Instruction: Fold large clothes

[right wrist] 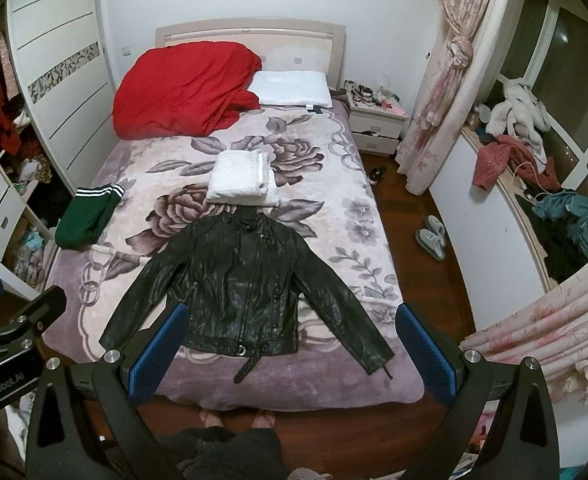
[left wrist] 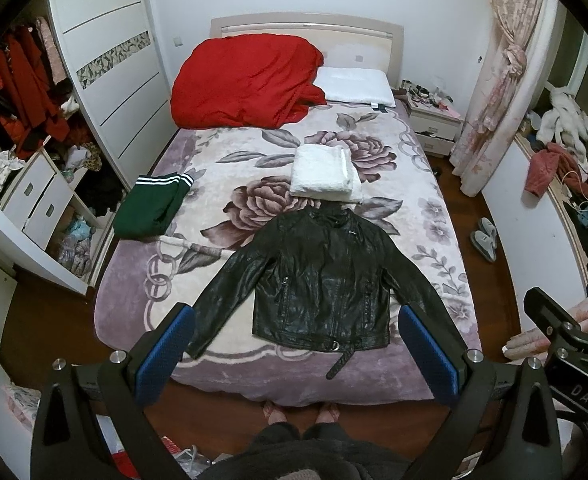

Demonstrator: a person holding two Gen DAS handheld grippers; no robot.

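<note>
Left claw's finger [left wrist: 430, 344] hides the black jacket's [left wrist: 322, 276] right cuff.

Only two pieces of lettering can be read. In the left wrist view, the black frame of the right gripper [left wrist: 574, 360], seen at the right edge, carries the white capitals "DAS", running slantwise along its arm; whatever follows or precedes those letters is cut off or hidden. In the right wrist view, the black body of the left gripper [right wrist: 10, 344], seen at the left edge, bears the white wording "GenRobot.AI", tilted upward along the housing. A small dark tag [right wrist: 314, 109] hangs at the front edge of the white pillow [right wrist: 292, 88], but it is too small to make out any writing on it.
</note>
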